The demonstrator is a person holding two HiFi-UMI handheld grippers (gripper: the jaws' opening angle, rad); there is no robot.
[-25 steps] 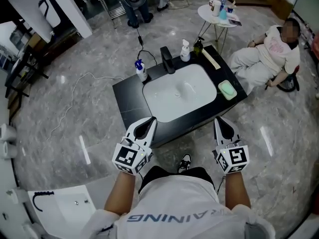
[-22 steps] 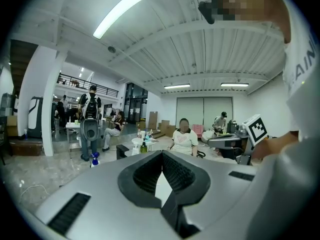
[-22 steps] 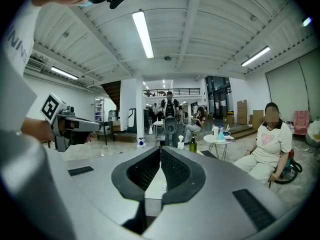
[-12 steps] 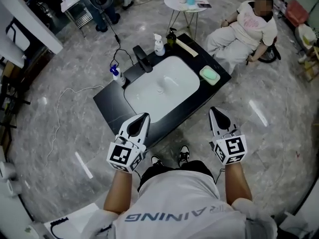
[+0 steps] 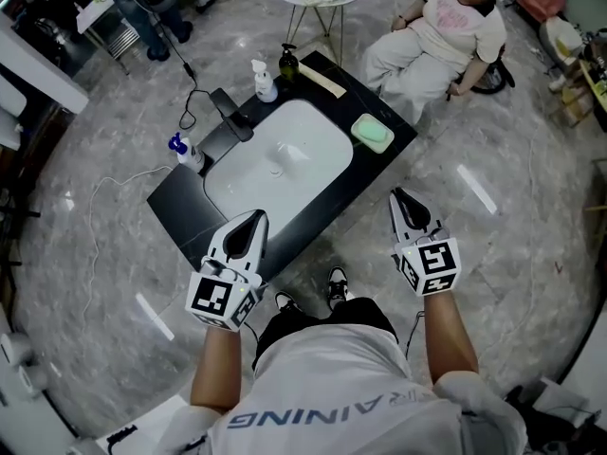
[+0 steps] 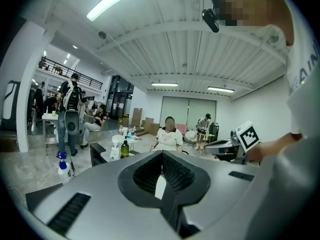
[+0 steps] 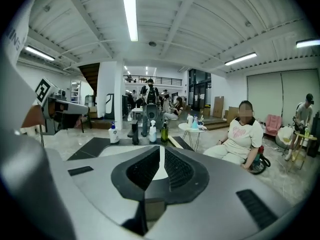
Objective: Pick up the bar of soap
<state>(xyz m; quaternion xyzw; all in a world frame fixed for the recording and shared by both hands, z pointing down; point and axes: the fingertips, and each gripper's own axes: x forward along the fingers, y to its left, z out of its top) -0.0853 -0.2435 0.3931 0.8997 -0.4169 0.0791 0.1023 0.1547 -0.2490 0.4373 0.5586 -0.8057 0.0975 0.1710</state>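
Resting in a green plastic dish (image 5: 388,143), the pale bar of soap (image 5: 373,133) lies beside a white basin (image 5: 285,159). Both the left gripper (image 5: 256,218) and the right gripper (image 5: 398,197) hang clenched, empty.

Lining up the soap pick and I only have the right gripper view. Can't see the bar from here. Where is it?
Observer: Head view shows the green bar of soap on the black counter, right of the white basin, at the end by the seated person.
Operator: Right gripper close to it?
Observer: No. Right gripper hangs over the floor, off the counter's near right edge, apart from the soap.
Operator: Left jaws?
Observer: Left gripper is shut, nothing between its jaws.
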